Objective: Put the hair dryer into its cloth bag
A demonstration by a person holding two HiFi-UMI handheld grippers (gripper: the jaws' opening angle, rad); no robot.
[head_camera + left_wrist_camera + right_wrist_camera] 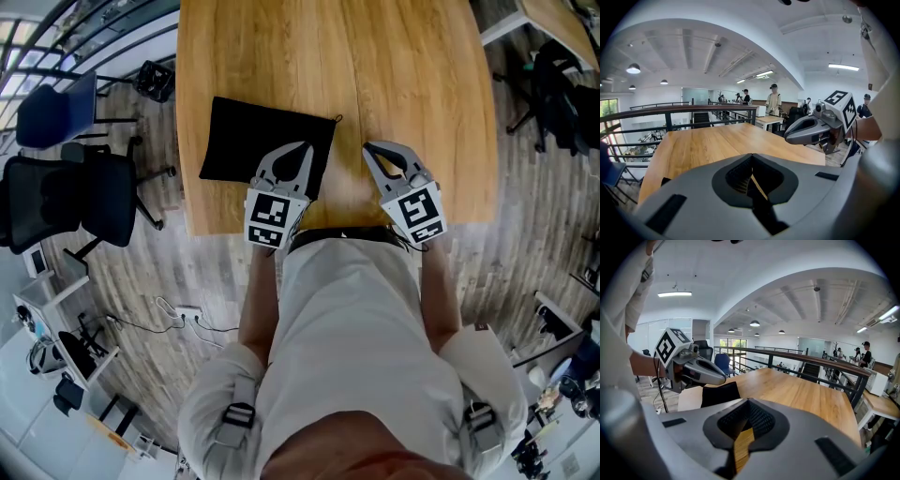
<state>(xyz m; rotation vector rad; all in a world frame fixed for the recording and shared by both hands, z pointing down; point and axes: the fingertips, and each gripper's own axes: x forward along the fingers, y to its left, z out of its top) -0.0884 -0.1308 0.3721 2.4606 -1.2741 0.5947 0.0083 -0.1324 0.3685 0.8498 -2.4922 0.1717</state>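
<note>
**Surroundings.** I log a wooden bench point(412, 84). Black office chairs point(70, 192) and a blue chair point(56, 111) stand on the floor off its left side. A power strip point(187, 314) with its cable lies on the floor near the bench's near left corner. A metal railing point(806, 363) runs past the far edge, and people point(774, 98) stand at desks beyond it.

**Task item.** A black cloth bag point(253, 141) lies flat on the bench's left half.

**Pose.**
- The left gripper point(302, 147) tilts downward over the bag's near right corner, its jaws pressed together on nothing.
- The right gripper point(368, 146) sits alongside it over bare wood just right of the bag, tilted the same way, its jaws likewise pressed together and empty.
- Both grippers point away from my operator's white shirt point(347, 328).

**Hard to make out.**
- The left gripper covers the bag's near right corner, and I cannot tell whether its tips touch the fabric.
- I cannot tell what the bag contains.
- The frame cuts off the bench's far end.
</note>
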